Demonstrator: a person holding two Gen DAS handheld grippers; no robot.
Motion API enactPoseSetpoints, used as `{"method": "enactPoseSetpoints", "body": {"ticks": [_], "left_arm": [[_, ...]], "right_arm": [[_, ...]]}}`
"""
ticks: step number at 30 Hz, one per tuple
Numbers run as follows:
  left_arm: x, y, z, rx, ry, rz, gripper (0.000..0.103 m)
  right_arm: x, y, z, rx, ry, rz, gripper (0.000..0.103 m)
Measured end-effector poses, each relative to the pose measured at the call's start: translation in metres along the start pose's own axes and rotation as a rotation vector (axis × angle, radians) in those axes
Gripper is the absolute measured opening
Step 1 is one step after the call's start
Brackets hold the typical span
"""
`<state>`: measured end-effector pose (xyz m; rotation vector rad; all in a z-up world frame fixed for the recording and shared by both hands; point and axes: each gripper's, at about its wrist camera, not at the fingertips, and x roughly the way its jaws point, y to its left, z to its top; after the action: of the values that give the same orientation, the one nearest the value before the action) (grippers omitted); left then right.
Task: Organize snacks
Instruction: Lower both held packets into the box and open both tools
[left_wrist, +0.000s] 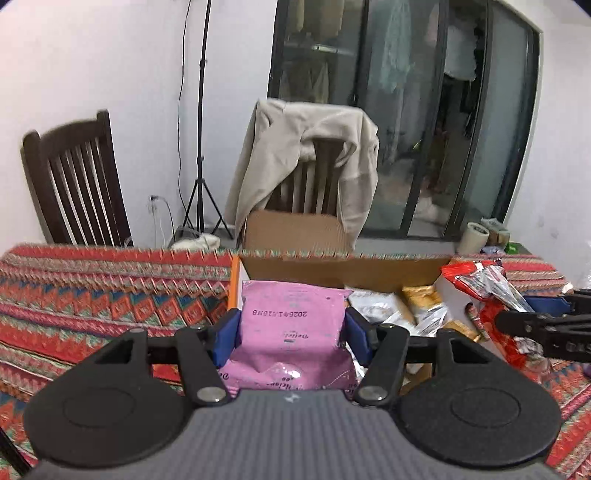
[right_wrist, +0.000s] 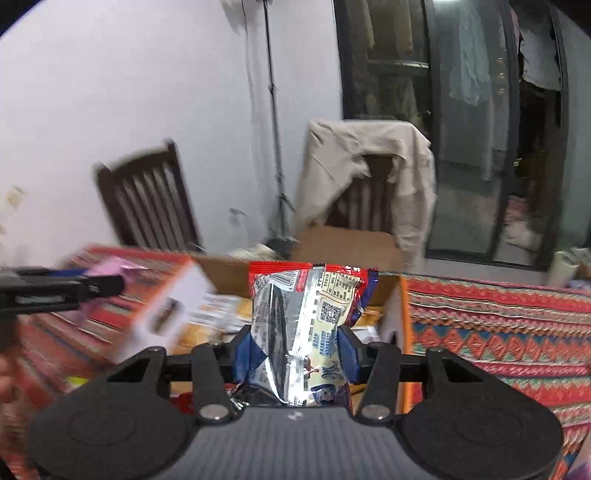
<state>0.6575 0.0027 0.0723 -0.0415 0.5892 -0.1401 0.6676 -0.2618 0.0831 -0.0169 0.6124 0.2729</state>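
The left claw (left_wrist: 291, 334) is pinching a soft, puffy pink packet (left_wrist: 291, 325) between its blue pads, above the open cardboard box (left_wrist: 369, 271) at the tabletop's (left_wrist: 110, 295) far edge. The right claw (right_wrist: 295, 349) is gripping a crinkled red-and-silver foil packet (right_wrist: 306, 306). Foil packets are filling the box, possibly snacks; blur is hiding detail.

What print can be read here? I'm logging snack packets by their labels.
"2026" then unclear characters: an upside-down stamp on the pink packet in the left tool.
Pink packet's cursive brand: too blurred.
Red-and-silver packet in the right tool: QR code and table, too small.
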Motion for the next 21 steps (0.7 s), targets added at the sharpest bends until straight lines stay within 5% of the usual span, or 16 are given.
{"method": "enactPoseSetpoints", "body": {"ticks": [9, 11, 14, 21], "left_arm": [[0.052, 0.002, -0.038, 0.027, 0.051, 0.047, 0.062], [0.051, -0.002, -0.042, 0.052, 0.056, 0.035, 0.073], [0.045, -0.006, -0.044, 0.078, 0.067, 0.022, 0.075], [0.013, 0.001, -0.029, 0.068, 0.043, 0.031, 0.079]], "right_arm": [[0.09, -0.003, -0.031, -0.122, 0.136, -0.178, 0.047], [0.099, 0.0, -0.04, -0.153, 0.154, -0.185, 0.049], [0.106, 0.006, -0.049, -0.186, 0.147, -0.22, 0.053], [0.093, -0.004, -0.046, -0.075, 0.204, -0.164, 0.058]]}}
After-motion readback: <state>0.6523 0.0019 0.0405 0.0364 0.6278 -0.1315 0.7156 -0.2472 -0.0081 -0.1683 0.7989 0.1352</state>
